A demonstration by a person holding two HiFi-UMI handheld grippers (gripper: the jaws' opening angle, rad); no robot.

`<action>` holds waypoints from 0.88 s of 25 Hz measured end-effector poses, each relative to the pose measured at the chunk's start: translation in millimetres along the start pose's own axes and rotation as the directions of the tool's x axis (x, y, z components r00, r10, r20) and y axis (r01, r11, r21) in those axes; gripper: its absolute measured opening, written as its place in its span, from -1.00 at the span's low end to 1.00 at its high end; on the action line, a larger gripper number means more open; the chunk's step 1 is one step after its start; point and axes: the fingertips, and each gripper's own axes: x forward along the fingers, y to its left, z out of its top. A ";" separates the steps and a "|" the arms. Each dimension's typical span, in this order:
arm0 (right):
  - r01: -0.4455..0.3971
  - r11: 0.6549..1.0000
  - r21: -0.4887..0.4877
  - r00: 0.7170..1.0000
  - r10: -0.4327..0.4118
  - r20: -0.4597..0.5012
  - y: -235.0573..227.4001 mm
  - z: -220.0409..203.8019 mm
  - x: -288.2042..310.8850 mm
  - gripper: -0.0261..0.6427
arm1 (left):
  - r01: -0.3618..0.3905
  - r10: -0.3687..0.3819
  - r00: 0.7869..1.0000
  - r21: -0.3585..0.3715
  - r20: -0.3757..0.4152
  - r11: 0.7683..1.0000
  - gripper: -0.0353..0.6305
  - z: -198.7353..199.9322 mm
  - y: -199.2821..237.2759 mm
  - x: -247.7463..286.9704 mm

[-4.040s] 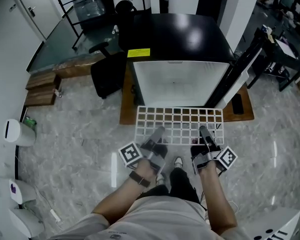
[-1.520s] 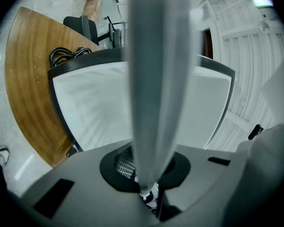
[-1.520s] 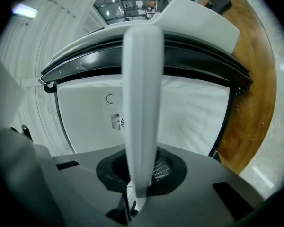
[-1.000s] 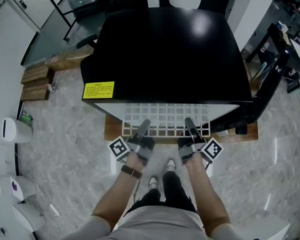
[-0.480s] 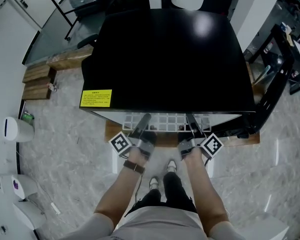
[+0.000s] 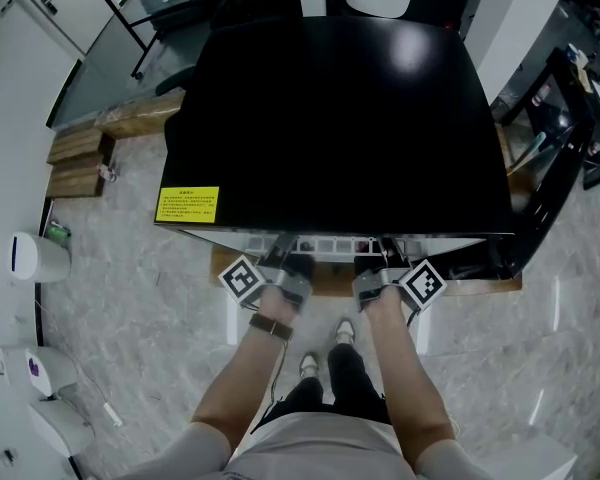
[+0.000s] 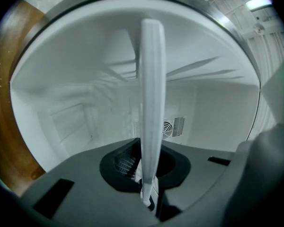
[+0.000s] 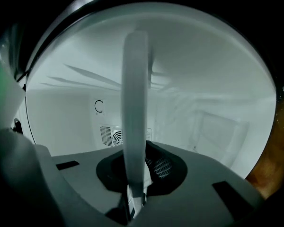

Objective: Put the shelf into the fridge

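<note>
White wire shelf (image 6: 332,244) mostly inside black fridge (image 6: 340,118); left gripper (image 7: 149,195) and right gripper (image 8: 132,195) each clamp its front edge. Best push level, both sides evenly.

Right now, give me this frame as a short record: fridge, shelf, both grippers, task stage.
fridge: black, door open at its right, white inside
shelf: white wire grid, mostly inside the fridge, front edge showing
left gripper: shut on the shelf's front edge
right gripper: shut on the shelf's front edge
task stage: shelf nearly in, not yet released
</note>
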 end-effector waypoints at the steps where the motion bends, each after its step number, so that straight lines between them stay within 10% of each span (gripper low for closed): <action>1: 0.001 1.000 0.001 1.000 -0.001 0.005 -0.5 0.3 1.4 -0.78 | 0.001 -0.001 1.000 0.000 0.004 1.000 -0.81 1.1 0.2 1.1; 22: -0.012 1.000 -0.015 0.999 0.013 0.045 -2.0 10.5 23.2 -0.78 | 0.010 -0.009 0.999 -0.010 0.046 1.000 -0.81 12.6 2.3 22.7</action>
